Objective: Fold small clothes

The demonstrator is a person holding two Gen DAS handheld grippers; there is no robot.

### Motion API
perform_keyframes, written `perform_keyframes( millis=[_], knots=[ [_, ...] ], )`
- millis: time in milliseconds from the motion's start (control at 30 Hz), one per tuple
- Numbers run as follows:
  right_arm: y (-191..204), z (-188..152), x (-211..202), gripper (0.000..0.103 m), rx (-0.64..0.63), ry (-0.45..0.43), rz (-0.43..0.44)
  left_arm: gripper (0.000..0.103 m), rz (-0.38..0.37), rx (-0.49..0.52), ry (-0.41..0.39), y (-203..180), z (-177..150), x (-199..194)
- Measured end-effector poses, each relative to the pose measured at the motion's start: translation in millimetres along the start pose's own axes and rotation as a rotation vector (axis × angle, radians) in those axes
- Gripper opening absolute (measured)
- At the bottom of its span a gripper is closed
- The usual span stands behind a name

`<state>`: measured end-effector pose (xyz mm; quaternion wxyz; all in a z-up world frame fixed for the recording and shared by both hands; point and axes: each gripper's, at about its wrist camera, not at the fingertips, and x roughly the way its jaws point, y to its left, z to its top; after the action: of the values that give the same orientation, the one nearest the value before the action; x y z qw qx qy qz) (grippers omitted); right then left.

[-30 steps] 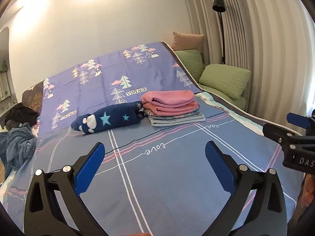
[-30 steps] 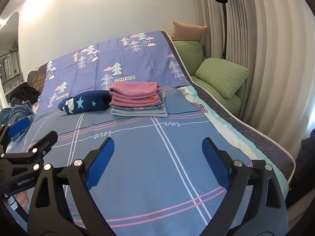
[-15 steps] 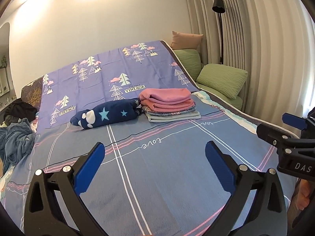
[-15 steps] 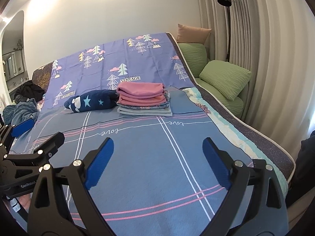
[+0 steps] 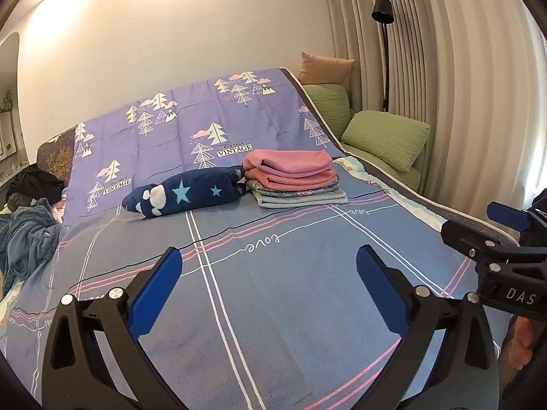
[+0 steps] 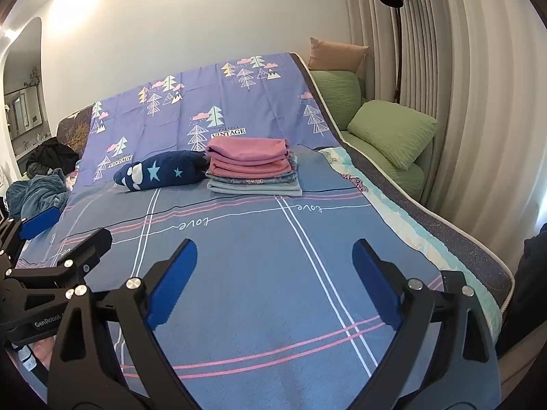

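Ahead of both claws: a bed with a blue plaid sheet (image 5: 301, 294), "love" stitched along the white lines, nothing lying on the near stretch.

Left claw: left gripper (image 5: 270, 290) is spread wide, blue pads well apart, holding nothing, hanging over bare sheet.

Right claw: right gripper (image 6: 273, 283) is the same deal, wide open and empty over the sheet. It also pokes into the left wrist view from the right edge, with "DAS" printed on its body.

Folded clothes: a tidy stack of folded clothes (image 5: 294, 177) sits well beyond both claws, a bit right of centre from the left one and roughly dead ahead from the right one (image 6: 251, 165). Pink pieces on top, grey-blue patterned ones under them, a pale grey one at the bottom.

Plush thing: a navy star pillow (image 5: 188, 193) with a white paw patch lies just left of the stack and looks to be touching it.

Behind those: a purple tree-print cover (image 5: 205, 119) slopes up toward the wall, "Perfect VINTAGE" printed on it.

Far left of the claws: a rumpled blue blanket (image 5: 24, 239) at the bed edge, with a dark clothes heap (image 5: 34, 184) beyond it.

Far right: green cushions (image 6: 393, 130), a tan pillow (image 6: 336, 56), a black floor lamp (image 6: 393, 17) against the pleated curtain (image 6: 461, 85).

Person: bits of fingers (image 5: 521, 341) show under the right claw in the left wrist view.
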<state>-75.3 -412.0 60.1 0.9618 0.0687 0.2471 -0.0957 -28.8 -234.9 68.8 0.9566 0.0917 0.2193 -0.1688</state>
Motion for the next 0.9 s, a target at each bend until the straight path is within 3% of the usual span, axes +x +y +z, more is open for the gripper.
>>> perform_keyframes(
  millis=[900],
  knots=[
    [5.2,-4.0,-2.3,0.094,-0.01,0.008,0.008,0.102,0.007,0.012,0.001,-1.4,-3.5,-4.8]
  ],
)
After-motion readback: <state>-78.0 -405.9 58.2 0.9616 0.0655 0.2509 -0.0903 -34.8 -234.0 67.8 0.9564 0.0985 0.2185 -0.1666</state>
